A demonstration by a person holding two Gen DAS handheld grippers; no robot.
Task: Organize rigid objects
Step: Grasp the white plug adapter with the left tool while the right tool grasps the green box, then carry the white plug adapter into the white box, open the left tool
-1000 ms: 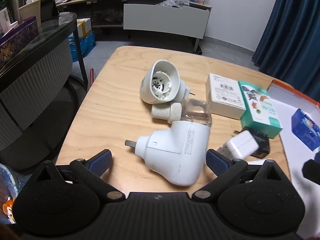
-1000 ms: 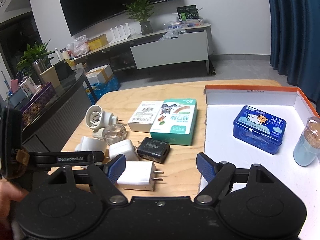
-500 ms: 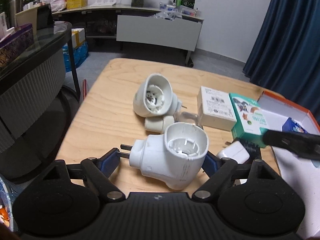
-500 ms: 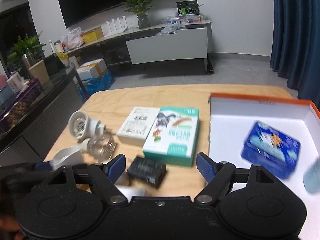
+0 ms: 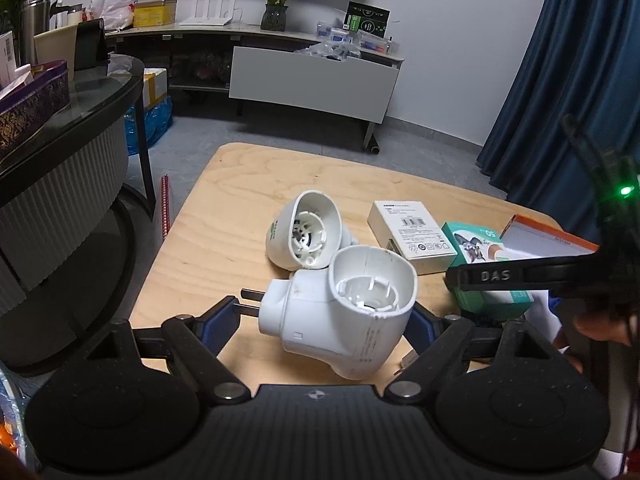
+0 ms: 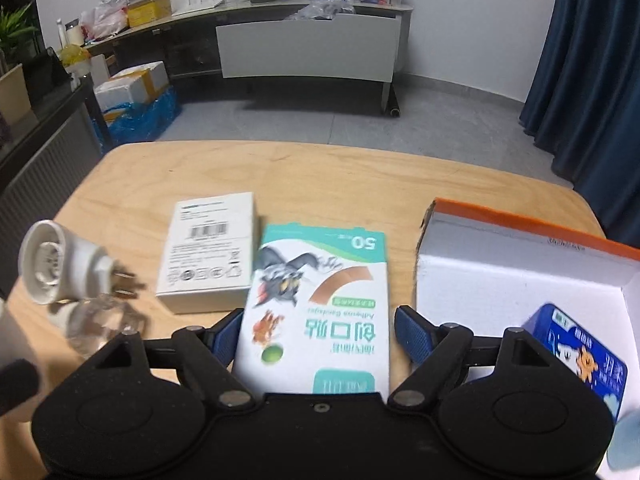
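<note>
Left tongs [image 5: 320, 316] clamp the white plug-in heater [image 5: 340, 320], lifted off the table [image 5: 240, 208], prongs pointing left. Right tongs [image 6: 316, 332] are closing astride the bandage box [image 6: 320, 304], pads not yet touching it. Second heater [image 5: 304, 236] and white carton [image 5: 412, 232] crowd just beyond. Orange-rimmed box [image 6: 520, 264] right of it holds a blue tin [image 6: 580, 356]. Far table edge clear; grey floor [image 6: 320, 120], TV bench [image 6: 308, 48] behind.
</note>
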